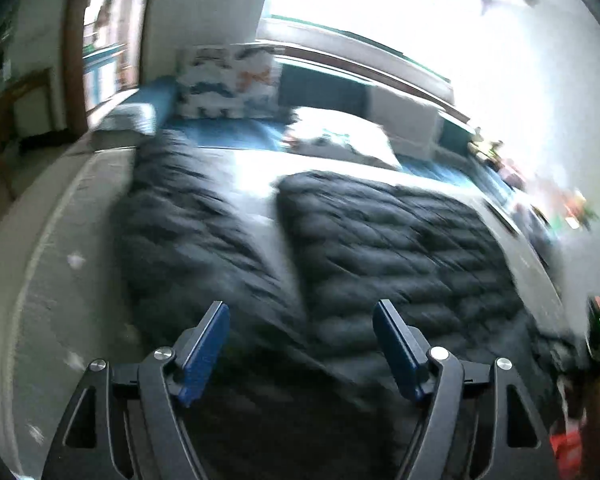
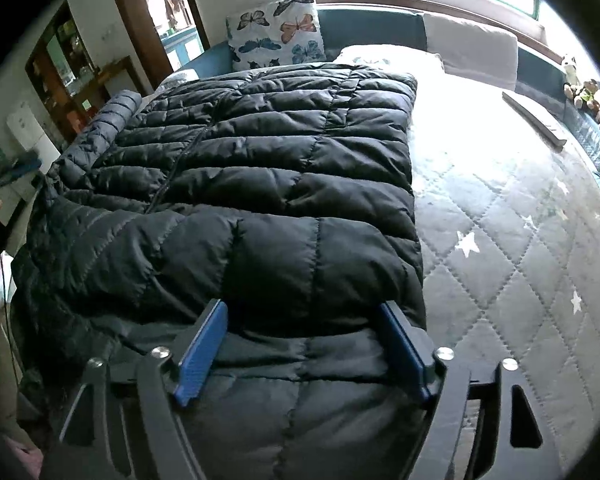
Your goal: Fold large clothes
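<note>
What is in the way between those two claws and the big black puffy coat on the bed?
Nothing visible. The right claw is open, right over the near edge of the black coat. The left claw is open too, with the coat straight ahead, though that view is blurred.

A large black quilted puffer jacket (image 2: 260,168) lies flat on the bed, its padded front facing up, with a dark zipper running down the middle. One side is folded in over the body, leaving a straight edge along the right. A sleeve lies across the near part, and the near end hangs over the bed's edge. In the blurred left wrist view the jacket (image 1: 380,248) appears as two dark padded sections with a pale strip between
</note>
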A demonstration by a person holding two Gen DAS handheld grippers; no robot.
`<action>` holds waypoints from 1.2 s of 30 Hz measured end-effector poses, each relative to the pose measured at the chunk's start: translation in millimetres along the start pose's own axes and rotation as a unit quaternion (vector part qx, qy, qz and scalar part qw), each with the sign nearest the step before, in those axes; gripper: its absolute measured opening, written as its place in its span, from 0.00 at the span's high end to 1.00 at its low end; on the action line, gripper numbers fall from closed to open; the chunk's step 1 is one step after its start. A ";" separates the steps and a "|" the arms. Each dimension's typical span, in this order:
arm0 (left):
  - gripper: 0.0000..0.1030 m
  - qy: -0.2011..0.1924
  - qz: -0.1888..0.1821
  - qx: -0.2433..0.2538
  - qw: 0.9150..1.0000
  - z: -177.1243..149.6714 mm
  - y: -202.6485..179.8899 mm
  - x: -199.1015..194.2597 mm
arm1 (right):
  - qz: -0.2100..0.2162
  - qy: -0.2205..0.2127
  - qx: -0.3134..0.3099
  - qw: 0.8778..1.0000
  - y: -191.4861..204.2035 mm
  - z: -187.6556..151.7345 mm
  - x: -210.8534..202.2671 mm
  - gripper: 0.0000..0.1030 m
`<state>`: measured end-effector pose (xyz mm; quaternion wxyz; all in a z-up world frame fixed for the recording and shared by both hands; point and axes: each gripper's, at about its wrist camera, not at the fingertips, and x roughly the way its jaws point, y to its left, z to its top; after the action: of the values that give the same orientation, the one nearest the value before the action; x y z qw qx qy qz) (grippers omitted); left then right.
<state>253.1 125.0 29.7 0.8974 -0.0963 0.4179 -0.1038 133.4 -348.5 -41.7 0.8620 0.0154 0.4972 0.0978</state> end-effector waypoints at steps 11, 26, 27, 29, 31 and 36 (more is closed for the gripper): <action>0.24 0.007 0.039 -0.127 0.991 81.9 143.2 84.8 | -0.004 -0.006 0.015 1.000 3.2 1.0 2.1 0.08; 0.36 0.048 -0.011 -0.179 0.983 119.9 196.2 170.6 | -0.003 -0.001 0.014 1.000 4.8 2.9 4.2 0.04; 0.43 0.044 -0.009 -0.175 0.983 120.2 194.3 173.3 | -0.003 -0.001 0.013 1.000 4.9 2.7 4.4 0.04; 0.67 0.040 -0.001 -0.173 0.984 119.3 192.7 173.1 | -0.003 -0.001 0.014 1.000 4.9 3.0 4.3 0.04; 0.81 0.026 0.003 -0.175 0.984 121.7 190.1 167.0 | -0.003 -0.001 0.013 1.000 4.8 3.6 4.5 0.03; 0.88 -0.048 0.067 -0.137 0.987 129.7 159.2 100.1 | -0.008 -0.001 0.009 1.000 5.4 4.2 5.6 0.03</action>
<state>432.8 262.3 -2.7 0.8996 -0.1953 0.3901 0.0197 138.9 -341.9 -43.7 0.8631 0.0193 0.4972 0.0865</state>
